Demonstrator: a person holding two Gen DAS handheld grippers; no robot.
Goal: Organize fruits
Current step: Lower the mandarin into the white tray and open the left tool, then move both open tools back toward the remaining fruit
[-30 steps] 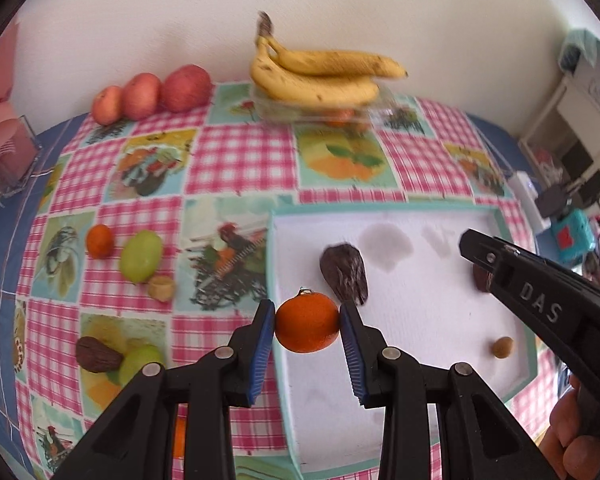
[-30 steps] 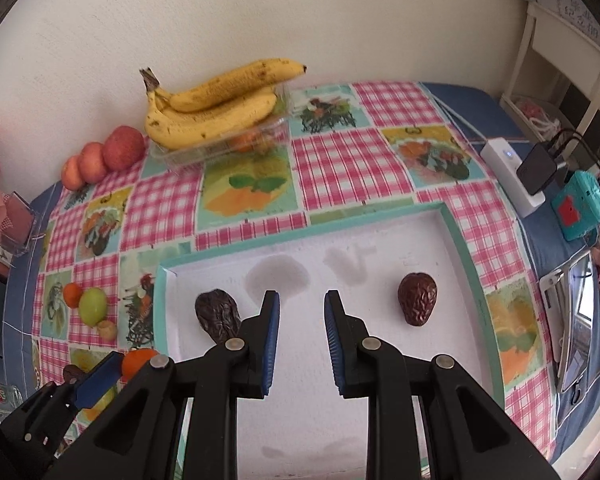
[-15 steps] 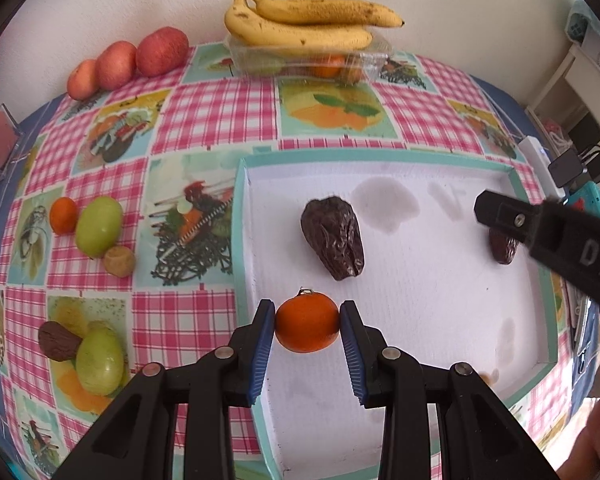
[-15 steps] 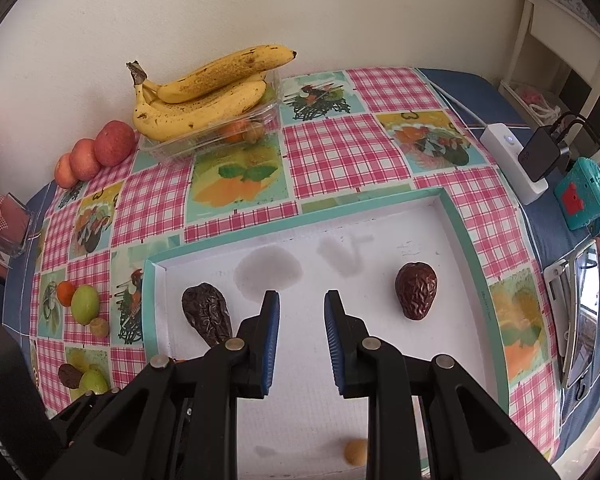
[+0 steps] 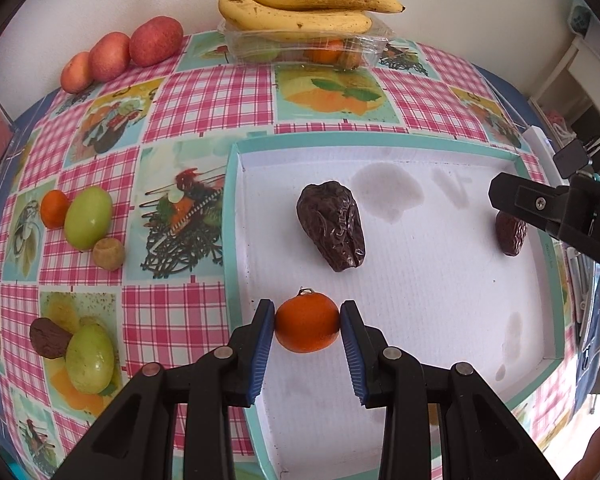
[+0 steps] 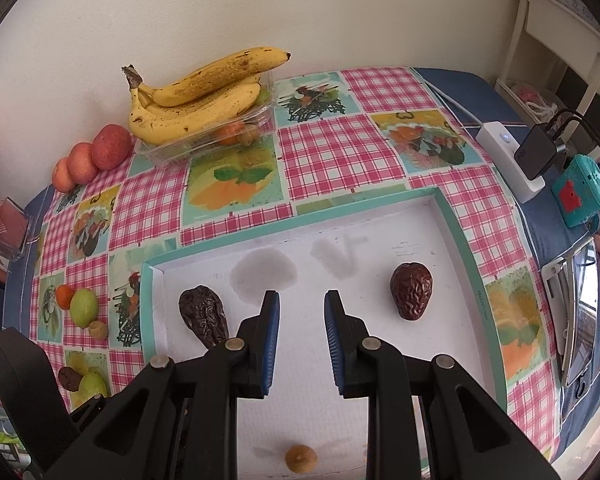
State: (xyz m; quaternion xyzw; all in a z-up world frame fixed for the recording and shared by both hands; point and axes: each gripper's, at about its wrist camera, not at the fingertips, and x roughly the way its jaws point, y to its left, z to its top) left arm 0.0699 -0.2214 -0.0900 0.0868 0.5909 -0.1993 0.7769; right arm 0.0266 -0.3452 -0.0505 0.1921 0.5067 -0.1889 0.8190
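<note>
The small orange [image 5: 307, 323] sat clenched between the blue pads of the left gripper [image 5: 307, 326], held over the near left part of the white tray [image 5: 231, 216], just inside its teal rim; whether it hung above the floor or already touched it could not be told. The right gripper [image 6: 302, 332] stood over the middle of the tray with its jaws parted and nothing between them. Two dark wrinkled dates already lay in the tray, one [image 5: 332, 226] just beyond the orange and the other [image 6: 411, 290] well apart toward the right side, and a small tan round fruit [image 6: 300, 458] lay near the front edge. Outside on the checked tablecloth [image 5: 204, 92] a second small orange [image 5: 54, 209], two green fruits [image 5: 88, 218] [image 5: 89, 358], a brown nut-like fruit [image 5: 108, 254] and a third dark date [image 5: 48, 343] waited to the left, while bananas [image 5: 300, 8] rested on a clear plastic box [image 5: 304, 46] by the wall beside three red apples [image 5: 120, 54]. Judged from this, the step in hand was setting the orange down, with most of the sorting left. The main risk was the orange's roundness: released from any height, it could roll across the smooth floor, knock the near date, or settle away from its intended spot. Being close to the rim, a drift leftward could set it on the edge and tip it back onto the cloth. The right gripper's arm also reached over the tray, so a careless swing might nudge the far date.
</note>
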